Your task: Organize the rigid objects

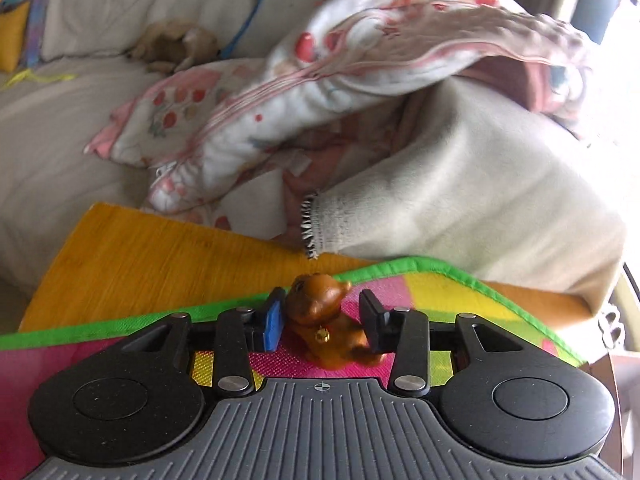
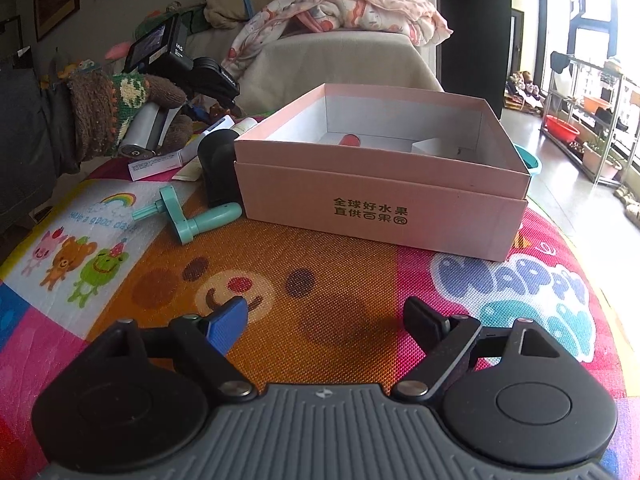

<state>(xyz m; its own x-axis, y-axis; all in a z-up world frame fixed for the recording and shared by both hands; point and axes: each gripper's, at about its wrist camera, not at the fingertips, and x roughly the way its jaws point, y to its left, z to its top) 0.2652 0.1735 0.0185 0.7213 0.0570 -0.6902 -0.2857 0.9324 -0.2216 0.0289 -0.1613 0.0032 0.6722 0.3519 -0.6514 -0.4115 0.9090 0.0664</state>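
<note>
While the left gripper (image 1: 322, 320) has its fingers closed on the brown figurine (image 1: 328, 318), the right gripper (image 2: 326, 322) hangs wide open, empty. Next, I judge, comes carrying the figurine to the pink box (image 2: 384, 216) ahead of the right fingers.

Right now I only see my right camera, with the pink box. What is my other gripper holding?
Observer: Your left gripper is shut on a small brown toy bear.
Operator: Is the bear wearing anything?
Observer: Yes, a tiny gold bell at its neck.
Operator: What's under it?
Observer: The colourful mat, close to its green edge, with an orange tabletop just past that.
</note>
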